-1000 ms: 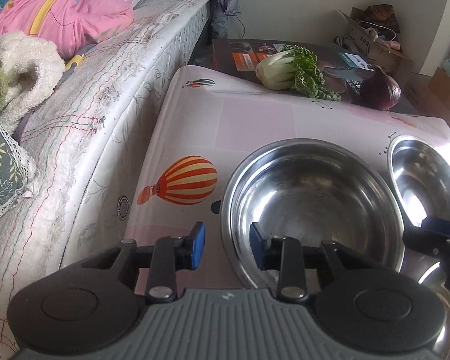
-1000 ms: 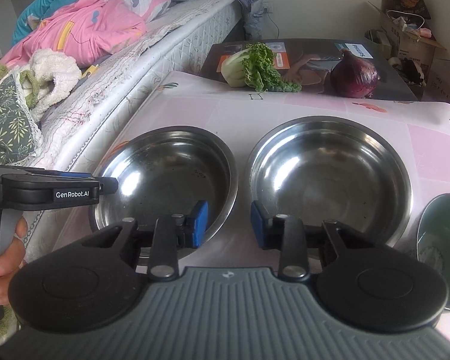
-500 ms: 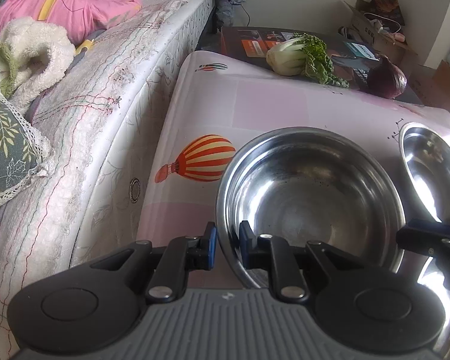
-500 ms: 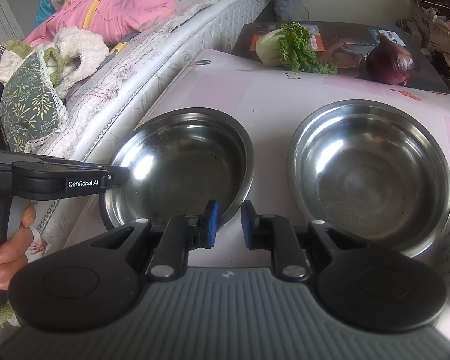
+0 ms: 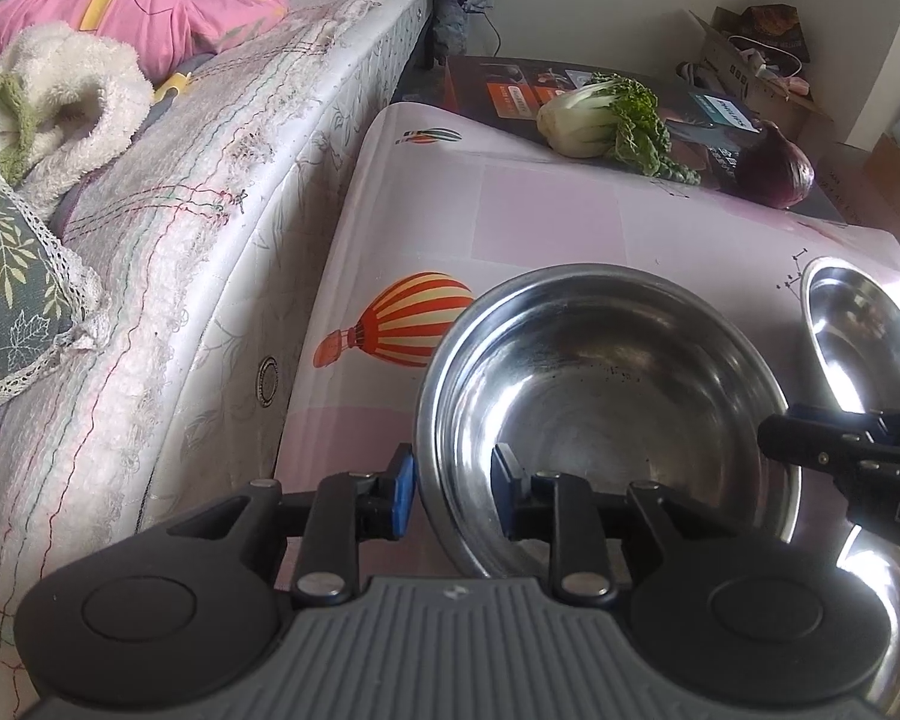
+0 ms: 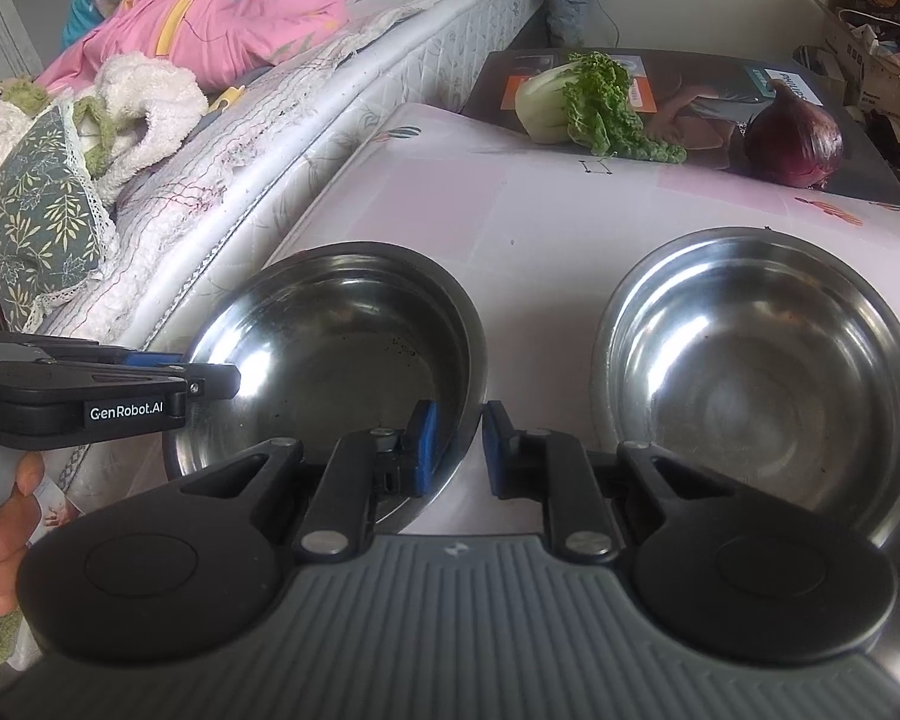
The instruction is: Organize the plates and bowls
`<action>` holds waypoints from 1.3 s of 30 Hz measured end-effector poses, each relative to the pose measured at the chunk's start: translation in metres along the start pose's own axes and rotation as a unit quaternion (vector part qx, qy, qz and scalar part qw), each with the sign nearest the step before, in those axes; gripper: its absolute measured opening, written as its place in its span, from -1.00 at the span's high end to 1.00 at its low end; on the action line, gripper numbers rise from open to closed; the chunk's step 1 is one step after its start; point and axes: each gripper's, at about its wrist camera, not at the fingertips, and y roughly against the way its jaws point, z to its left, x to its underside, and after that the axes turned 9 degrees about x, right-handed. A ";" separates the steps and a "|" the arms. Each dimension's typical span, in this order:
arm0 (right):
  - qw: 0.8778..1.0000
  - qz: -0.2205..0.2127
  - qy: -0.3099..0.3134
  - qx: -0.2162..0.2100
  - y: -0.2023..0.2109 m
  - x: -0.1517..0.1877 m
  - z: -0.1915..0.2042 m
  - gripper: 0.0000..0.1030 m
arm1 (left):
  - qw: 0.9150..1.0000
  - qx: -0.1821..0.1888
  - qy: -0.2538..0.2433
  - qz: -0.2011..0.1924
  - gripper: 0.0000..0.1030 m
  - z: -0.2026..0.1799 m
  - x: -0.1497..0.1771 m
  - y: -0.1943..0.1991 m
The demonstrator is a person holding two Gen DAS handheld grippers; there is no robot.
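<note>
Two steel bowls stand side by side on the pink patterned table. The left bowl (image 5: 606,402) (image 6: 342,354) is nearest the bed; the right bowl (image 6: 762,378) (image 5: 858,324) stands apart from it. My left gripper (image 5: 450,495) straddles the left bowl's near-left rim, one blue pad outside and one inside, with a gap still showing. My right gripper (image 6: 457,447) straddles the same bowl's near-right rim, pads close around it but not pressed shut. The left gripper also shows in the right wrist view (image 6: 210,381), and the right gripper's tip in the left wrist view (image 5: 810,450).
A mattress (image 5: 210,228) with bedding runs along the table's left edge. A bok choy (image 6: 576,99) and a red onion (image 6: 792,141) lie on a dark box behind the table. Cardboard boxes (image 5: 750,72) stand at the back right.
Both grippers narrowed and then widened a little while sliding onto the left bowl's rim. Each now straddles that rim, one from the left side and one from the right.
</note>
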 end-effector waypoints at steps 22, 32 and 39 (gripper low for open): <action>1.000 -0.004 -0.004 -0.007 0.001 -0.002 0.001 0.77 | 1.000 -0.021 -0.006 0.012 0.46 -0.002 0.002 -0.003; 1.000 -0.011 -0.006 -0.010 0.011 -0.005 0.000 0.77 | 1.000 -0.023 -0.006 0.002 0.46 -0.004 -0.001 0.009; 1.000 -0.018 -0.010 -0.011 0.021 -0.007 -0.002 0.77 | 1.000 -0.023 -0.010 -0.009 0.46 -0.009 -0.003 0.020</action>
